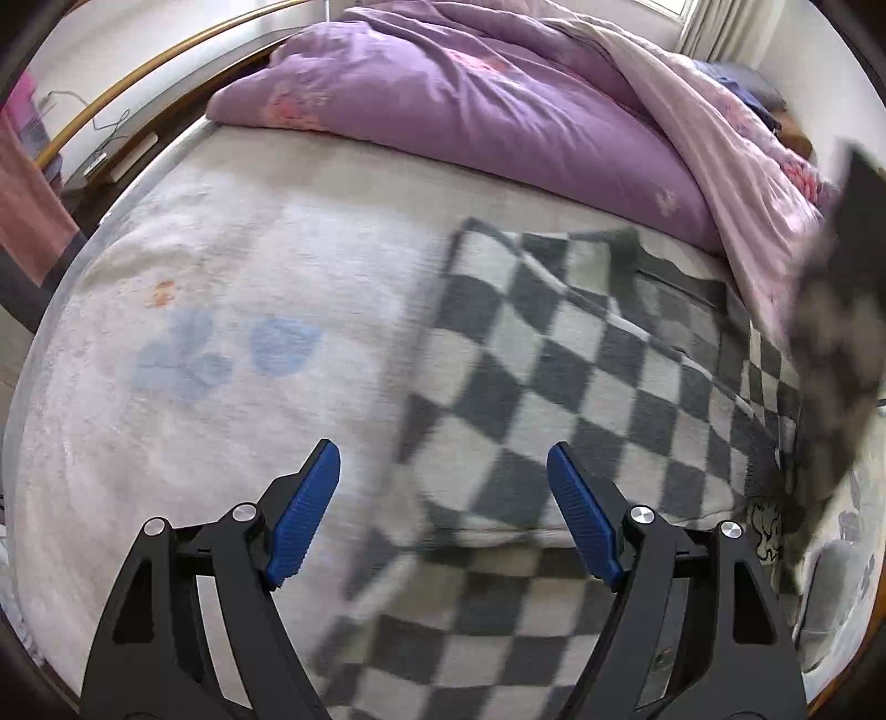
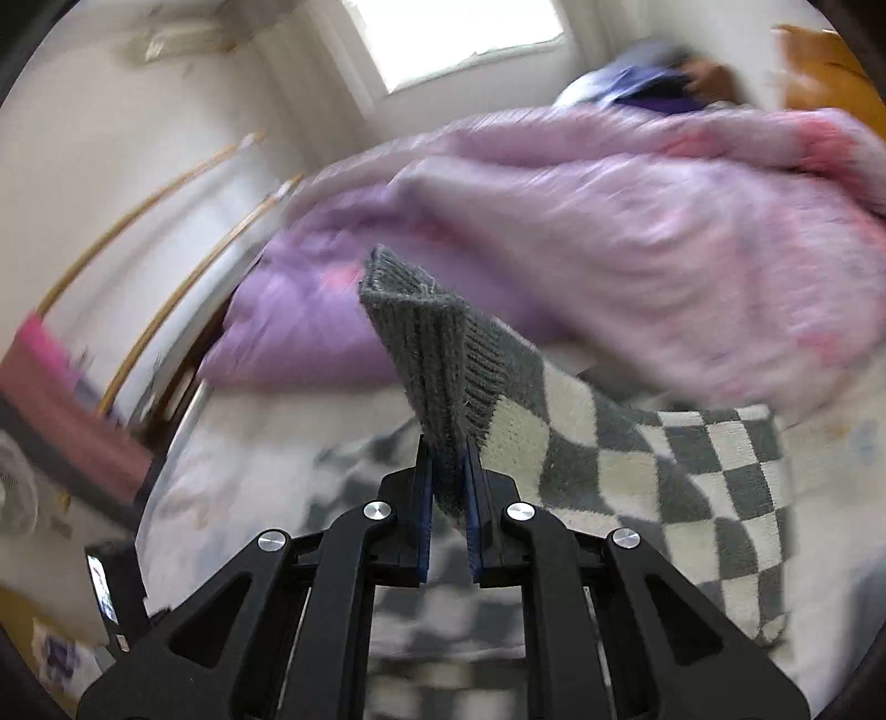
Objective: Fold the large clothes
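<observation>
A grey and white checkered sweater (image 1: 581, 376) lies spread on the bed's white sheet (image 1: 221, 288), on the right half. My left gripper (image 1: 443, 459) is open and empty, hovering over the sweater's near left edge. My right gripper (image 2: 447, 443) is shut on the sweater's grey ribbed cuff (image 2: 426, 343) and holds it lifted above the bed; the sleeve (image 2: 609, 443) trails down to the right. The lifted sleeve shows blurred at the right edge of the left wrist view (image 1: 836, 332).
A purple and pink duvet (image 1: 498, 105) is bunched along the far side of the bed; it also shows in the right wrist view (image 2: 609, 221). A wooden bed frame (image 1: 138, 77) curves at the left. A window (image 2: 459, 33) is behind.
</observation>
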